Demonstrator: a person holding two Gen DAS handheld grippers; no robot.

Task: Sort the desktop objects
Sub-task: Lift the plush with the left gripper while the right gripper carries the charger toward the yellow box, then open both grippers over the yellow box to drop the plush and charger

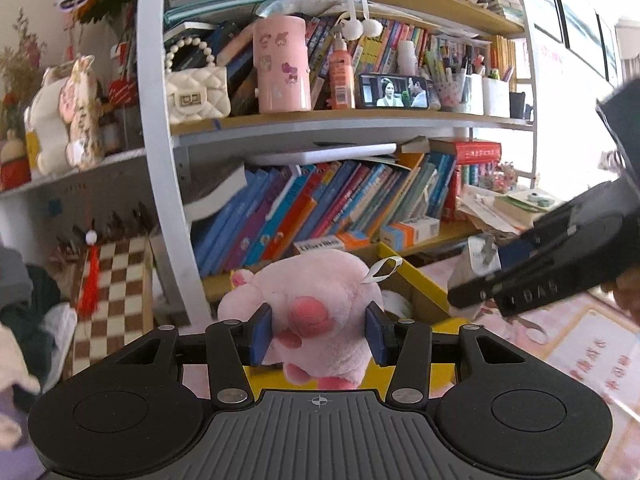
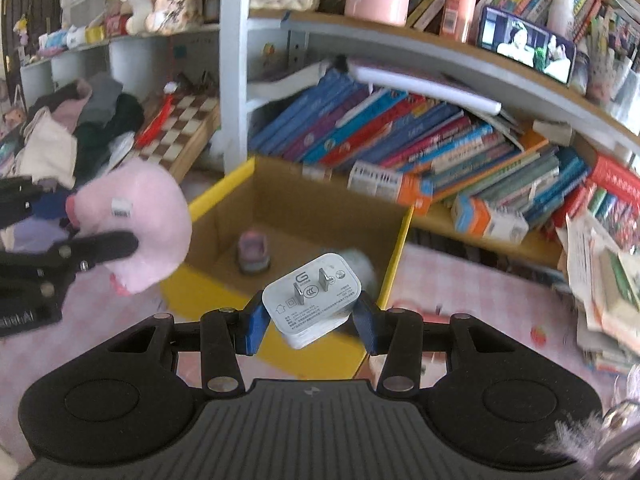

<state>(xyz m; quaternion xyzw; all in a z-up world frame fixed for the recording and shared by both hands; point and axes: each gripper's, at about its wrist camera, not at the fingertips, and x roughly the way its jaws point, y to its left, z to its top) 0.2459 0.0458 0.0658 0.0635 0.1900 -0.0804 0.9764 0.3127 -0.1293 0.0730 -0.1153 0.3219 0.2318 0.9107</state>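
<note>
My left gripper (image 1: 318,334) is shut on a pink plush pig (image 1: 316,300), held above the desk in front of the bookshelf. In the right wrist view the same pink plush pig (image 2: 140,220) hangs at the left in the left gripper (image 2: 96,236). My right gripper (image 2: 310,322) is shut on a white wall charger (image 2: 314,296), prongs up, above the near rim of a yellow-edged cardboard box (image 2: 224,196). In the left wrist view the right gripper (image 1: 486,280) reaches in from the right with the white wall charger (image 1: 482,260).
Inside the box lie a small pink-and-grey item (image 2: 253,250) and a white fluffy thing (image 2: 360,264). Behind it a shelf of leaning books (image 2: 420,148), a phone playing video (image 2: 526,50) above. A checkered board (image 2: 176,128) and clothes pile (image 2: 80,120) at left. Papers (image 2: 608,280) stacked right.
</note>
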